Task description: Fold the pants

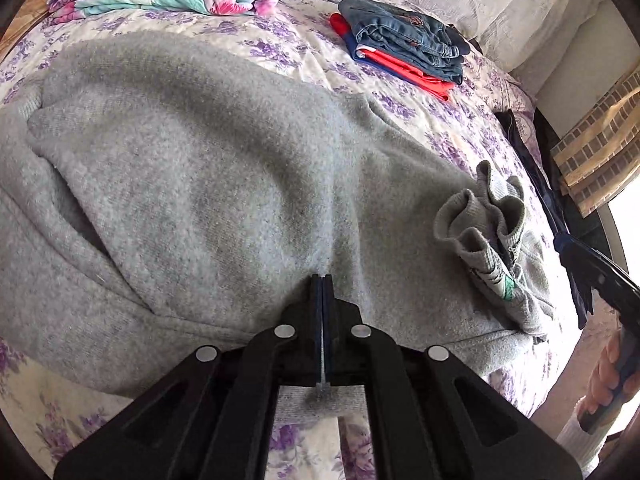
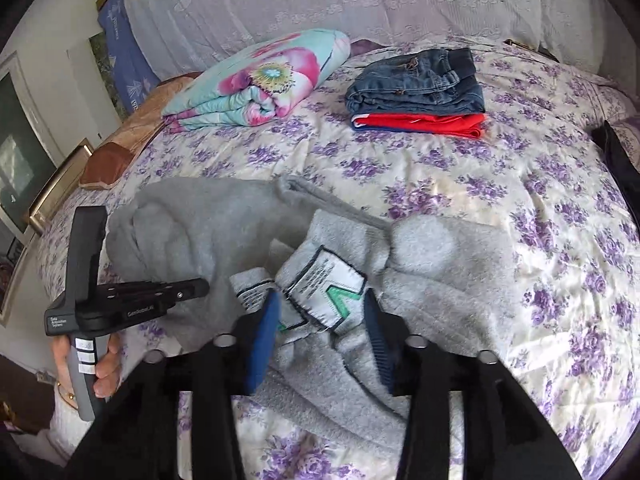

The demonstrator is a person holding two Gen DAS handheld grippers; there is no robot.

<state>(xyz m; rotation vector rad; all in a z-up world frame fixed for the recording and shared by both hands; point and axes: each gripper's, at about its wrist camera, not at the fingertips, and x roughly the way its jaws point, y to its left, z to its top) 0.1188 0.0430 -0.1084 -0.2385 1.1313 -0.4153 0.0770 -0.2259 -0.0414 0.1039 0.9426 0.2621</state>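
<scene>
Pants: I see grey fleece pants spread on the floral bedspread, waistband end bunched, sewn labels turned up.
Left gripper: my left gripper has its fingers pressed together, with a thin fold of the grey fabric pinched between them at the near hem.
Right gripper: my right gripper stands with jaws apart, blue pads either side of the labelled waistband; I cannot tell whether they touch it.
Stack: folded jeans lie on a red garment, well apart from the pants.
Quilt: a folded floral quilt sits near the stack.
</scene>
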